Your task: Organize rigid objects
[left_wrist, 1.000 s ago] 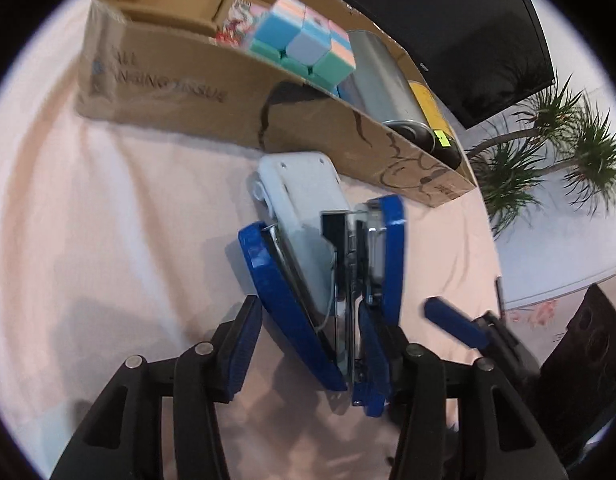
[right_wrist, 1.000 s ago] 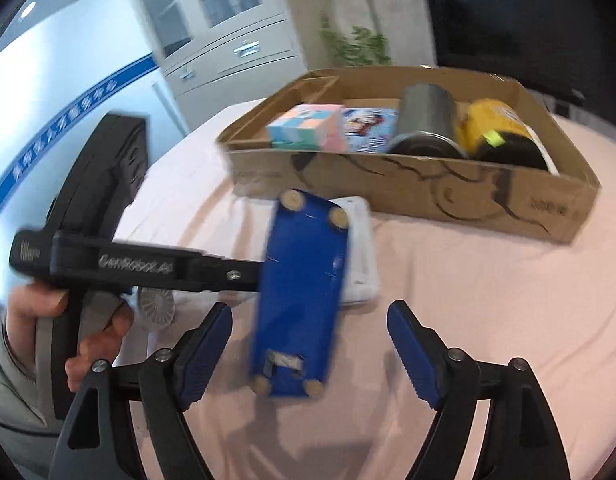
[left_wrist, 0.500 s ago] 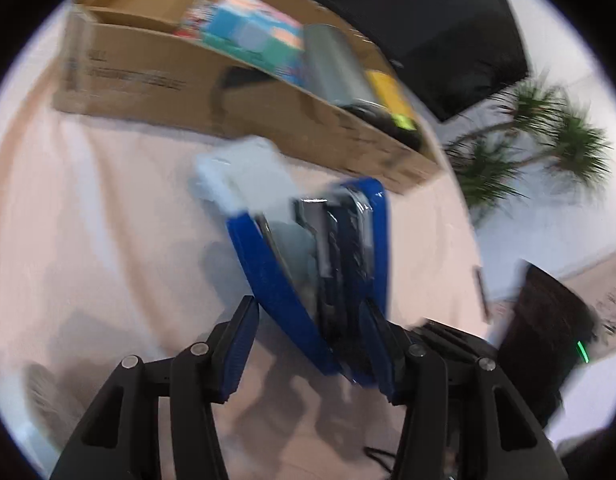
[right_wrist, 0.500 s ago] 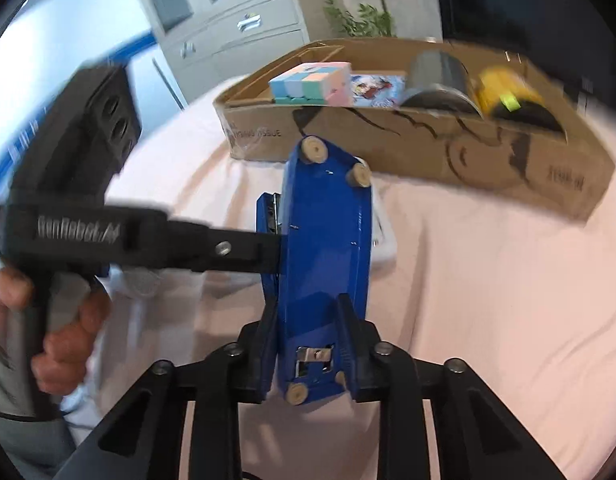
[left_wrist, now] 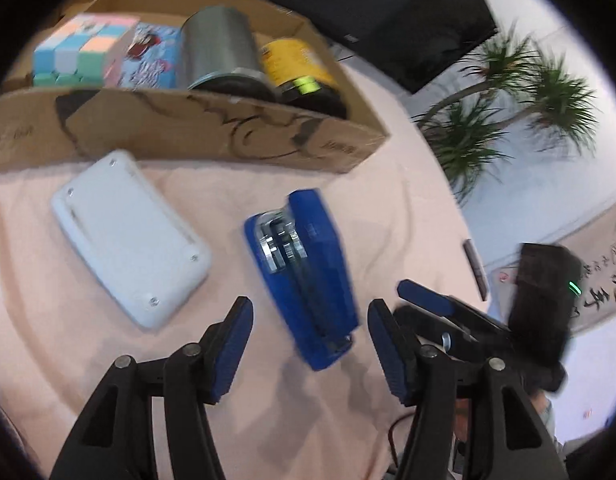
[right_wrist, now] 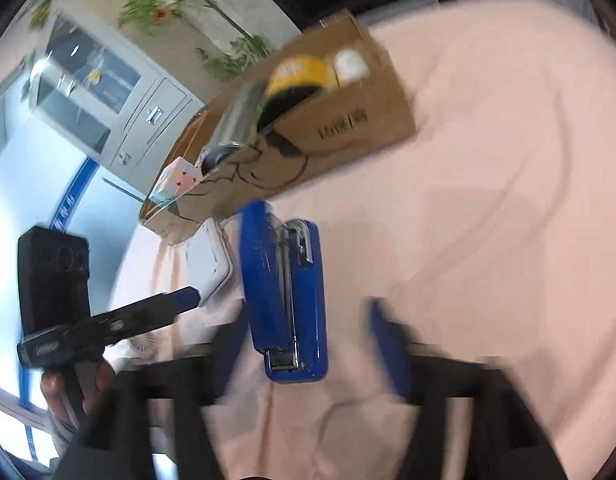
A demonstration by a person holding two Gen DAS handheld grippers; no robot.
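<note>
A blue stapler (left_wrist: 303,280) lies on its side on the pink cloth, in front of the cardboard box (left_wrist: 187,132). My left gripper (left_wrist: 310,346) straddles the stapler's near end. Its jaws are opening and the pads stand clear of the stapler. In the right wrist view the stapler (right_wrist: 287,292) has its near end between the blurred fingers of my right gripper (right_wrist: 310,344). Those jaws are opening too, with a gap on each side. A white flat device (left_wrist: 127,240) lies to the stapler's left.
The box holds a pastel puzzle cube (left_wrist: 79,52), a steel can (left_wrist: 223,52) and a yellow jar (left_wrist: 295,64). A hand (right_wrist: 67,384) carries the left gripper's handle. Potted plants and a dark screen stand beyond the table; a grey cabinet (right_wrist: 119,112) is behind.
Half a second ago both grippers gripped the stapler upright above the cloth. Now both have let go and it lies on its side, and both cameras have swung sideways.
</note>
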